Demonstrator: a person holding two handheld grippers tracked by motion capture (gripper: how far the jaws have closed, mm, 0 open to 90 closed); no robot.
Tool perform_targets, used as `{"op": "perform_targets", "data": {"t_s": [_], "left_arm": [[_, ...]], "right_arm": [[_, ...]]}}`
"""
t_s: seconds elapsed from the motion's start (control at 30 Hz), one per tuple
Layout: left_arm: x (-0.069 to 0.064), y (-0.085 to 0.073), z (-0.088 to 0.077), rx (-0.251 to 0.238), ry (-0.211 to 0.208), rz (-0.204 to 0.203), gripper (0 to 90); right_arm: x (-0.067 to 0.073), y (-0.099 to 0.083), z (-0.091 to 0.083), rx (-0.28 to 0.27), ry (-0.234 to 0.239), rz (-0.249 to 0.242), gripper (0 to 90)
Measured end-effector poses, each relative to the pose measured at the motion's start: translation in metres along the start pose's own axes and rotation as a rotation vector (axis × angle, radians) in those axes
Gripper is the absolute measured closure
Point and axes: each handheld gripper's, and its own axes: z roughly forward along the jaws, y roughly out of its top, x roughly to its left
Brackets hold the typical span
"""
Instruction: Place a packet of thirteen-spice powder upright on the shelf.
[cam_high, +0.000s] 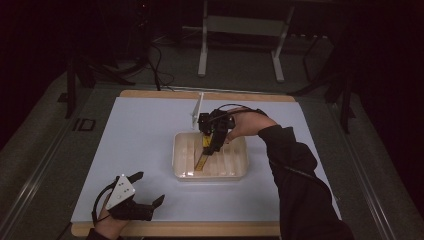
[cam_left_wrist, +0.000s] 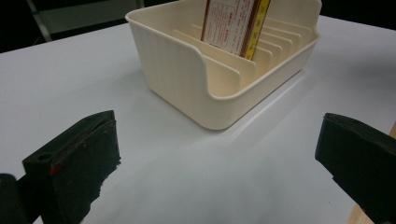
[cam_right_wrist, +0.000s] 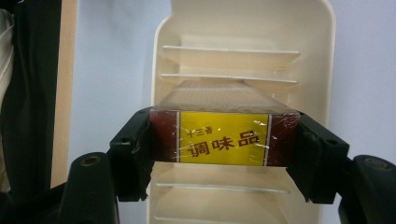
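Note:
A cream tray (cam_high: 210, 176) with several upright dividers sits in the middle of the white sheet. My right gripper (cam_high: 209, 150) points down into it, shut on a box (cam_high: 201, 161) with a yellow and dark red label. In the right gripper view the box (cam_right_wrist: 224, 138) is clamped by its two short ends between the black pads, above the slots of the tray (cam_right_wrist: 327, 70). My left gripper (cam_high: 150, 187) rests near the table's front left corner, open and holding nothing. In the left gripper view the tray (cam_left_wrist: 187, 79) stands ahead of the left gripper (cam_left_wrist: 219, 154), with the box (cam_left_wrist: 233, 23) upright among the dividers.
A white sheet (cam_high: 145, 145) covers a wooden table whose front edge (cam_high: 200, 229) shows below it. A small white upright bracket (cam_high: 197, 110) stands just behind the tray. A metal stand (cam_high: 240, 25) is on the floor beyond the table.

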Motion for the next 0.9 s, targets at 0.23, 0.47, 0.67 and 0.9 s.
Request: {"op": "perform_targets", "data": {"t_s": [0.23, 0.47, 0.67, 0.9], "left_arm": [[0.000, 0.000, 0.000, 0.001, -0.001, 0.000, 0.0], [0.000, 0.000, 0.000, -0.002, -0.002, -0.001, 0.0], [0.000, 0.000, 0.000, 0.001, -0.002, 0.000, 0.0], [0.000, 0.000, 0.000, 0.001, -0.001, -0.001, 0.0]], "right_arm": [[-0.001, 0.002, 0.006, 0.001, 0.002, 0.000, 31.9], [-0.003, 0.004, 0.016, 0.004, 0.007, 0.007, 31.9], [-0.002, 0.007, 0.023, 0.000, 0.003, 0.005, 31.7], [0.000, 0.011, 0.033, 0.010, 0.007, -0.009, 31.7]]}}
